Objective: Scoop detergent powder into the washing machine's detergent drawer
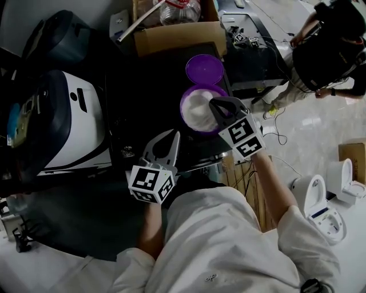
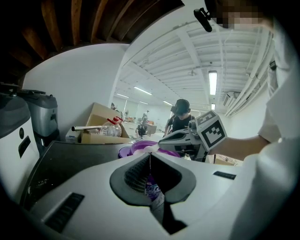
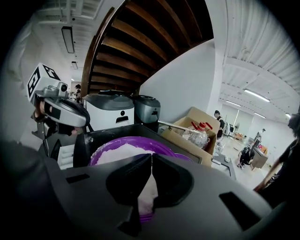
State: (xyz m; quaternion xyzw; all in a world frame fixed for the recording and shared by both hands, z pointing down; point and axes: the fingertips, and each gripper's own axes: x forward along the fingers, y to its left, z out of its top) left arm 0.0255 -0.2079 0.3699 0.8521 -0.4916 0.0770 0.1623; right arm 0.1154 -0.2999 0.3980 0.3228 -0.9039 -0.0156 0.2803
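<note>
Right gripper [image 1: 215,105]: the two jaws are pressed tight together and hold nothing. The tip hangs over the right side of the tub.
Left gripper [image 1: 174,136]: the jaw tips meet too. It sits low over the table, near the tub but not touching it. A purple bit shows through the gap behind the tips, and I cannot tell what it is.
Purple tub [image 1: 184,102]: round and open, it stands on the table.
Powder [image 1: 197,109]: white and heaped up, it fills most of the tub.
Lid [image 1: 204,68]: purple and round, it lies flat just behind the tub.
Black table [image 1: 146,91]: it holds the tub and the lid.
Cardboard box [image 1: 177,37]: it stands behind the lid. A clear bottle [image 1: 180,10] with a red cap is in it.
White machine [image 1: 80,123]: it stands to the left of the table.
Other person [image 1: 331,46]: well off to the right, on the pale floor.
</note>
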